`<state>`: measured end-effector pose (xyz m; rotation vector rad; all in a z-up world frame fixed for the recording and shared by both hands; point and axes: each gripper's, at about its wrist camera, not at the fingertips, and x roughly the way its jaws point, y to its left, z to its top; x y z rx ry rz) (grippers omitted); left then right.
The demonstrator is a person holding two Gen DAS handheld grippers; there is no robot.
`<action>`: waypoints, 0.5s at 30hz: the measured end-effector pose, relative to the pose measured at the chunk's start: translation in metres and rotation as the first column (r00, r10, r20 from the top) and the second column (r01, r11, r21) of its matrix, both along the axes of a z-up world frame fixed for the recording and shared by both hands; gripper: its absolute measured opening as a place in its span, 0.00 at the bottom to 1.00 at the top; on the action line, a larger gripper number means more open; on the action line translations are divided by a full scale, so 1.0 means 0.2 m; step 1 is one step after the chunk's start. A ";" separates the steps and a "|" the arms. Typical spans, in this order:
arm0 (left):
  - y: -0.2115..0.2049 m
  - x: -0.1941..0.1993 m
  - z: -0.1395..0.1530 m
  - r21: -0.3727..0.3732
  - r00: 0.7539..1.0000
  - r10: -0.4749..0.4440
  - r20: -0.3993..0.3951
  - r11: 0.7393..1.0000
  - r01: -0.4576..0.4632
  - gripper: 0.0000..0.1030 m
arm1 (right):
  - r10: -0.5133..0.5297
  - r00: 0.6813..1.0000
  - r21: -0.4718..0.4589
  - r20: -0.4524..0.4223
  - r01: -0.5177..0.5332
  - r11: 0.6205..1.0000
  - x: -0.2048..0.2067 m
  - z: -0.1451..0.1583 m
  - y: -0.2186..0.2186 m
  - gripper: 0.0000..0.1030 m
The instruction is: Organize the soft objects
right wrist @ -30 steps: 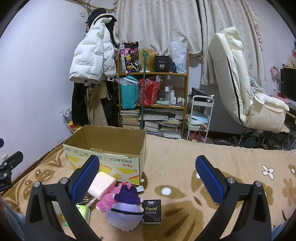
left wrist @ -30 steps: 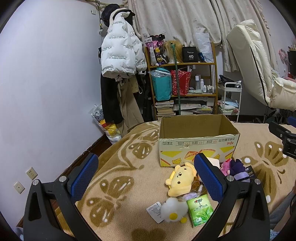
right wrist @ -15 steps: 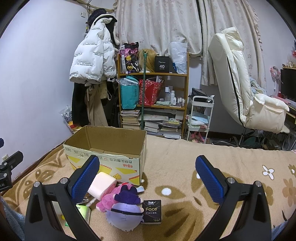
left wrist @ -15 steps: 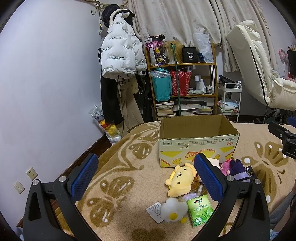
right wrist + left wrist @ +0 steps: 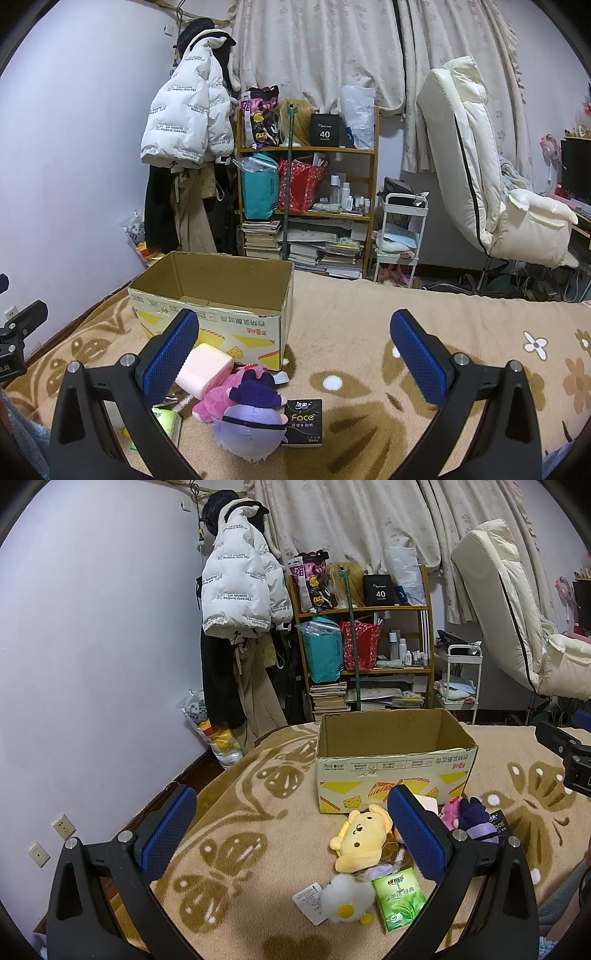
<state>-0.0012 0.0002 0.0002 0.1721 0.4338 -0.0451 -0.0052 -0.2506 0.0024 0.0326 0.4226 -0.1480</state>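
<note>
A beige blanket with brown butterfly and flower patterns (image 5: 258,812) was seen in both views, and on it one open brown cardboard box with yellow printed sides (image 5: 391,775) was set near the blanket's far edge, upright and with only its folded bottom flaps visible inside in the right wrist view.

Only the left wrist view showed the one yellow bear plush (image 5: 364,840), lying just in front of the box, and the one white fluffy plush with yellow feet (image 5: 345,902), placed nearer the camera beside a white paper tag (image 5: 308,901). One green tea-printed tissue pack (image 5: 400,893) was fully seen there; in the right wrist view only a part of it showed behind a finger.

Only the right wrist view clearly showed the one pale pink rectangular soft block (image 5: 205,367) touching the box's front wall, and the printed face of the one black tissue pack (image 5: 303,422). One purple round-headed plush (image 5: 249,426) and one pink plush (image 5: 218,397) were pressed together beside the black pack.

The left gripper (image 5: 295,834) was held spread wide with nothing between its blue pads, above the blanket. The right gripper (image 5: 293,360) was likewise spread wide and empty.
</note>
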 end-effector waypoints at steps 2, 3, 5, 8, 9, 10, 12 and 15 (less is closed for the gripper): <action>0.00 0.00 0.00 0.001 1.000 0.000 0.001 1.000 0.000 0.99 | 0.001 1.000 0.001 -0.001 -0.001 1.000 0.00 0.00 0.00 1.00; 0.00 0.00 0.00 0.000 1.000 0.000 0.001 1.000 0.000 0.99 | 0.001 1.000 0.000 0.000 -0.001 1.000 0.00 0.00 0.00 1.00; 0.00 0.00 0.00 0.001 1.000 0.001 0.001 1.000 -0.001 0.99 | 0.001 1.000 0.000 0.002 -0.001 1.000 0.00 0.00 0.00 1.00; 0.00 0.00 0.00 0.000 1.000 0.002 0.001 1.000 -0.002 0.99 | 0.000 1.000 -0.001 0.001 0.000 1.000 0.00 0.00 0.01 1.00; 0.00 0.00 0.00 0.000 1.000 0.001 0.001 1.000 -0.001 0.99 | 0.000 1.000 -0.001 0.000 0.000 1.000 0.00 0.00 0.01 1.00; 0.00 0.00 0.00 -0.002 1.000 0.000 0.002 1.000 0.000 0.99 | 0.001 1.000 0.000 0.000 -0.001 1.000 0.00 -0.01 0.01 1.00; 0.00 0.00 -0.01 -0.001 1.000 0.000 0.003 1.000 0.000 0.99 | 0.000 1.000 0.000 0.001 0.000 1.000 0.00 -0.01 0.01 1.00; 0.00 0.00 -0.01 0.002 1.000 0.001 0.002 1.000 -0.001 0.99 | -0.002 1.000 -0.001 0.005 0.002 1.000 0.01 -0.02 0.03 1.00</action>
